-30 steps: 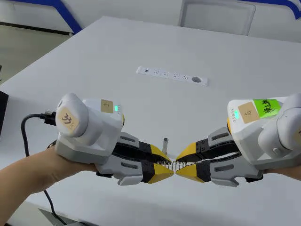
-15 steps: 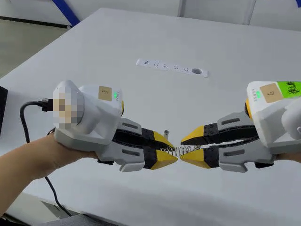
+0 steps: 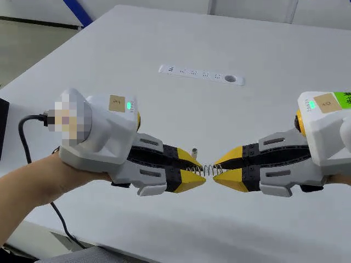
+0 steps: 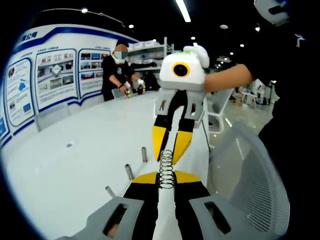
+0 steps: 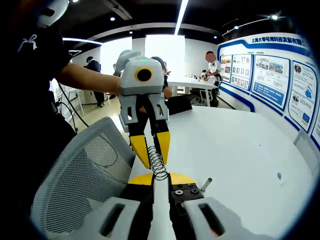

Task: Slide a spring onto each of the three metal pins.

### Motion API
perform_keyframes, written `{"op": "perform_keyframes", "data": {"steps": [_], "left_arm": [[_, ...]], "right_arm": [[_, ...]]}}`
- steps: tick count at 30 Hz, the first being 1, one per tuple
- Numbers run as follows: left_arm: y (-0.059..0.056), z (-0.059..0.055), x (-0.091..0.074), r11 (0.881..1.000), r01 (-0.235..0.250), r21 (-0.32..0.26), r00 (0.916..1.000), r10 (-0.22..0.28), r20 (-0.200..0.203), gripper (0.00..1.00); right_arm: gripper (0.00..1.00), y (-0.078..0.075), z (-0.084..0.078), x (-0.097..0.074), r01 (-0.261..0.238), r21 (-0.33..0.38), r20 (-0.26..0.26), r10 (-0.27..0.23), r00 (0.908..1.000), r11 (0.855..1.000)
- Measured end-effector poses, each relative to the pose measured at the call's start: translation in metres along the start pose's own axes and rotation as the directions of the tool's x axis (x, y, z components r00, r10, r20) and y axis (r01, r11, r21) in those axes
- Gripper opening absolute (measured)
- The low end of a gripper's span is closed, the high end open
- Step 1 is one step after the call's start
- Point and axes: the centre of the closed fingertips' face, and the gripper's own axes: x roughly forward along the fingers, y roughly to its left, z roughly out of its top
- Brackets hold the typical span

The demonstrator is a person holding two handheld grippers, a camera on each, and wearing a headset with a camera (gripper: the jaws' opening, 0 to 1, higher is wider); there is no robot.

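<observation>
A small steel spring (image 3: 209, 170) hangs level above the white table (image 3: 164, 38), stretched between my two grippers. My left gripper (image 3: 202, 176) comes in from the left and is shut on one end. The right gripper (image 3: 217, 170) faces it tip to tip and is shut on the other end. In the left gripper view the spring (image 4: 166, 169) runs from my own jaws up to the right gripper (image 4: 172, 146), with three upright metal pins (image 4: 129, 171) on the table beside it. One pin (image 3: 193, 151) pokes up just behind the left gripper's tip. In the right gripper view the spring (image 5: 156, 162) reaches the left gripper (image 5: 150, 145).
A white power strip (image 3: 200, 75) lies mid-table beyond the grippers. A black cable (image 3: 24, 143) trails off the left gripper near the table's front edge. A grey mesh chair (image 5: 80, 170) stands close by the table. A person (image 4: 119, 70) stands at a far table.
The grippers have drawn slightly apart, the right one shifting right, so more of the spring shows between the tips. The head camera also shifted.
</observation>
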Motion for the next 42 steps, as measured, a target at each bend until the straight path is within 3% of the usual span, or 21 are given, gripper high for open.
{"op": "perform_keyframes", "data": {"steps": [5, 14, 27, 34, 39, 42], "left_arm": [[0.000, -0.001, -0.002, 1.000, -0.005, 0.005, 1.0000, 0.005, -0.002, 0.10], [0.003, -0.003, -0.004, 1.000, -0.023, 0.019, 0.9997, 0.023, -0.012, 0.10], [0.003, -0.009, 0.005, 1.000, -0.024, 0.009, 0.9989, 0.025, -0.039, 0.10], [0.006, -0.006, 0.008, 0.999, -0.030, -0.022, 0.9993, 0.029, -0.023, 0.10], [0.008, -0.007, 0.010, 0.999, -0.036, -0.011, 0.9991, 0.035, -0.023, 0.10], [0.011, -0.002, 0.008, 0.999, -0.045, -0.015, 0.9989, 0.046, 0.007, 0.12]], "right_arm": [[0.11, 0.000, 0.007, -0.001, -0.004, 0.014, 0.021, 0.003, 0.9998, 1.000], [0.12, 0.001, 0.033, 0.000, -0.013, 0.047, 0.113, 0.008, 0.9935, 0.999], [0.11, 0.005, 0.045, 0.011, -0.025, 0.062, 0.126, 0.017, 0.9919, 0.998], [0.11, 0.002, 0.049, 0.014, -0.023, 0.078, 0.133, 0.012, 0.9910, 0.997], [0.11, -0.001, 0.047, 0.015, -0.012, 0.074, 0.111, 0.004, 0.9938, 0.997], [0.10, -0.006, 0.050, 0.014, 0.007, 0.080, 0.119, -0.016, 0.9927, 0.997]]}}
